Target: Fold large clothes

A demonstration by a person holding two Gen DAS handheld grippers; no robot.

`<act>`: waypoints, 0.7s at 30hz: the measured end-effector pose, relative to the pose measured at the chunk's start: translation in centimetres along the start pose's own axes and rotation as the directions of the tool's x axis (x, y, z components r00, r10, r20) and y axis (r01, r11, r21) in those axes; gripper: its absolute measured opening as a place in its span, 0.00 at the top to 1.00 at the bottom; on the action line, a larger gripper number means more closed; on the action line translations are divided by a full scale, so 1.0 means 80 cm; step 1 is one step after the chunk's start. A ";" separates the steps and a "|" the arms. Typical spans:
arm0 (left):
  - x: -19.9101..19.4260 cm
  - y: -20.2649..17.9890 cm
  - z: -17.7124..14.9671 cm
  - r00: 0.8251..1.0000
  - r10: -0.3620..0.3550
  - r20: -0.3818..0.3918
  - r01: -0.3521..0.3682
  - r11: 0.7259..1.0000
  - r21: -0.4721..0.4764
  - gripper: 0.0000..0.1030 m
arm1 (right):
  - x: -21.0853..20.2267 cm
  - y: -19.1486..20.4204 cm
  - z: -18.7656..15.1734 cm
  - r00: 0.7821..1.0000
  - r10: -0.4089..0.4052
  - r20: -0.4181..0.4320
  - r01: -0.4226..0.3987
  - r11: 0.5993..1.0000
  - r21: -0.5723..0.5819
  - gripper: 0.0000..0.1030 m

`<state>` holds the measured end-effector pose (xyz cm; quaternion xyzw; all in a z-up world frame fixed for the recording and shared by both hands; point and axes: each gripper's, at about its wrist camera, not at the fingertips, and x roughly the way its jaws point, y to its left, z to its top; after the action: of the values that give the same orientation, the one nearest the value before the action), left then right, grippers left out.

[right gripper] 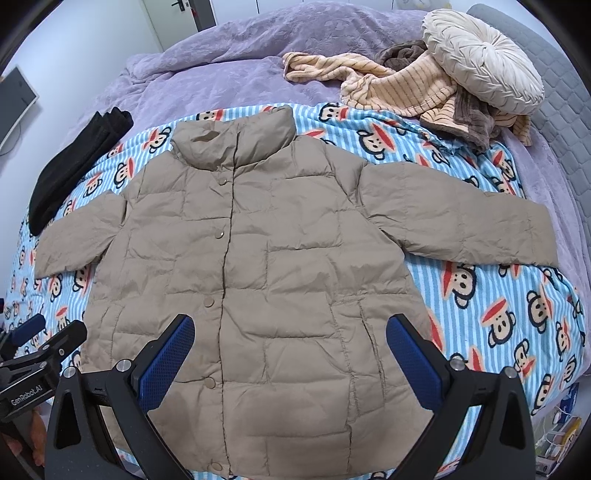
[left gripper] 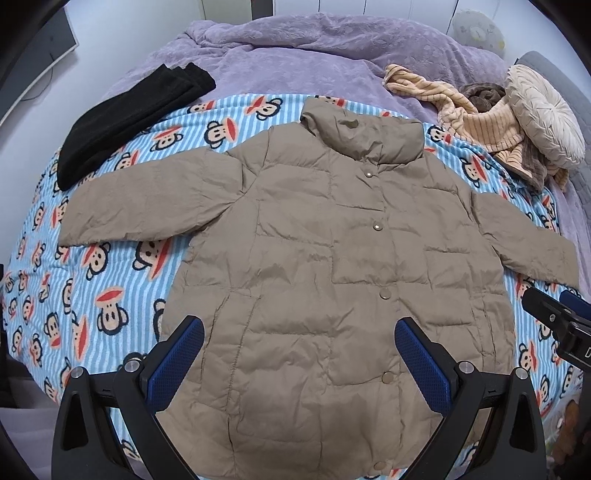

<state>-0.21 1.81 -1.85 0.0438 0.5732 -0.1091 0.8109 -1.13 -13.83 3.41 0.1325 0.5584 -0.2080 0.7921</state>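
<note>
Bed [right gripper: 554, 206], one, under a purple quilted cover [right gripper: 258, 48]. Blue-striped blanket with monkey faces [right gripper: 491, 306] spread over its near part. Grey padded headboard [right gripper: 565, 107] at the right side. White walls [right gripper: 85, 48]. White door with dark handle [right gripper: 177, 5] in the far wall. Monitor [right gripper: 14, 99] at left. Even indoor light.

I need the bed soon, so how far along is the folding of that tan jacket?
Done: the tan puffer jacket lies flat, front up, snaps closed, both sleeves spread out on the monkey-print blanket. In hand: nothing; the left gripper and right gripper are both open above its lower half. Left: every fold, sleeves and body. The black garment beside it already looks folded.
</note>
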 end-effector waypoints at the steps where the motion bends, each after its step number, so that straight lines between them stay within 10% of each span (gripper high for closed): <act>1: 0.003 0.003 -0.001 1.000 -0.009 -0.003 0.009 1.000 -0.008 0.00 | 0.002 0.007 -0.003 1.000 0.000 0.003 0.000 1.000 0.002 0.00; 14: 0.075 0.178 0.013 0.994 -0.109 0.012 0.110 0.980 -0.165 0.00 | 0.085 0.156 -0.039 0.986 0.102 -0.133 -0.100 0.995 0.017 0.00; 21: 0.136 0.324 0.029 0.968 -0.218 0.128 0.251 0.886 -0.391 0.00 | 0.138 0.233 -0.065 0.974 0.159 -0.163 -0.165 0.986 -0.023 0.00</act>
<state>11.29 25.15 -12.71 -0.1984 0.5514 -0.0872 0.8056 6.66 2.84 -9.17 0.1794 0.6113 -0.1210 0.7612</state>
